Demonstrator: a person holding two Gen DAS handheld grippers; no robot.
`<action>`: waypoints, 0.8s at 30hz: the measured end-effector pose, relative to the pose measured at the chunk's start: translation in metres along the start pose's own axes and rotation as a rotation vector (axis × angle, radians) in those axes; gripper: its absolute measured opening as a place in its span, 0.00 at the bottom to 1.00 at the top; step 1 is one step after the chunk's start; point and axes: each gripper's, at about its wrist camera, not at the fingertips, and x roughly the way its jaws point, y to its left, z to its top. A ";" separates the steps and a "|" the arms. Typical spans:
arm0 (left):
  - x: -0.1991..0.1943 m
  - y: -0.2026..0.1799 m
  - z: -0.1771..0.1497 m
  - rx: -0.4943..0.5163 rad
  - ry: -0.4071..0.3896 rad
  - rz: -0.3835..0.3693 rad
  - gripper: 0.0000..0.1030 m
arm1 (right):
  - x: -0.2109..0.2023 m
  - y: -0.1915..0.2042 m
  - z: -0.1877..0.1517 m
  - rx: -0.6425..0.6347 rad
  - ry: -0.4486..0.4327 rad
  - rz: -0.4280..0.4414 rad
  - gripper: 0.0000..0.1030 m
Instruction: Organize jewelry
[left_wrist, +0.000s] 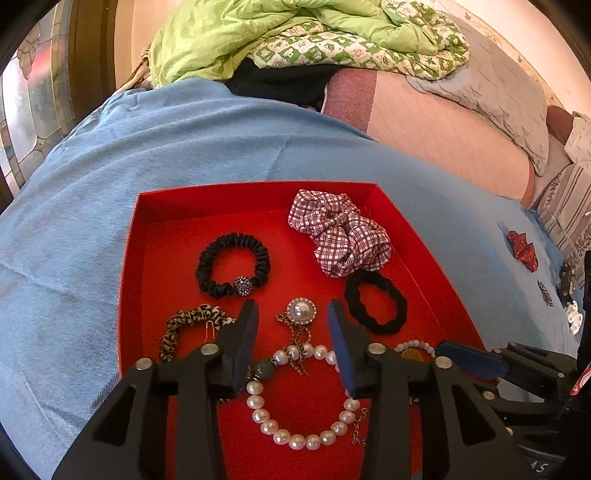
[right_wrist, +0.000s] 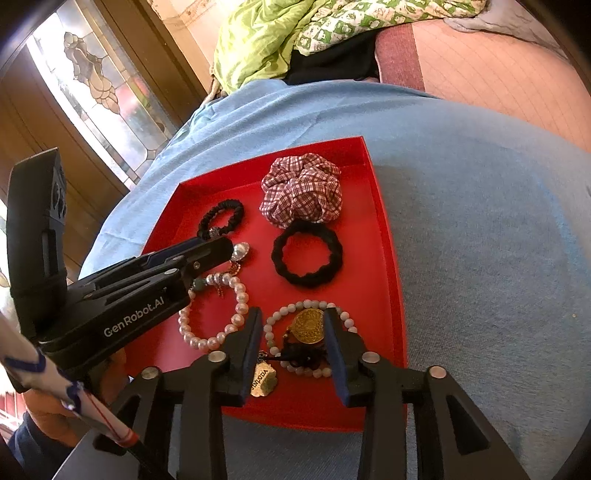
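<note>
Both tongs are parked over the red tray (left_wrist: 406, 229), tilted down at it, jaws partly open and holding nothing. Left tongs (left_wrist: 291, 314) straddle the pearl brooch (left_wrist: 301, 311), with the pearl bracelet (left_wrist: 299, 439) lying just below it toward the bottom of the frame. Right tongs (right_wrist: 293, 321) frame the gold pendant (right_wrist: 308, 326) on the pale bead bracelet (right_wrist: 280, 314), low centre in the right wrist view. That bracelet's loop runs out past both pads, so I'd guess any pick goes for the pendant. More bits sit on the blue cloth (left_wrist: 184, 147) at the right edge, like a red bow (left_wrist: 522, 249), nearer the right hand.
</note>
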 end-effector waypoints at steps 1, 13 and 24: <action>-0.001 0.000 0.000 -0.001 -0.003 0.001 0.42 | 0.000 0.000 0.000 -0.001 0.000 0.001 0.38; -0.007 0.004 0.002 -0.030 -0.026 0.039 0.66 | -0.011 0.001 0.001 -0.005 -0.011 -0.006 0.54; -0.084 0.011 -0.004 -0.154 -0.297 0.234 0.93 | -0.064 0.029 -0.014 -0.154 -0.162 -0.225 0.77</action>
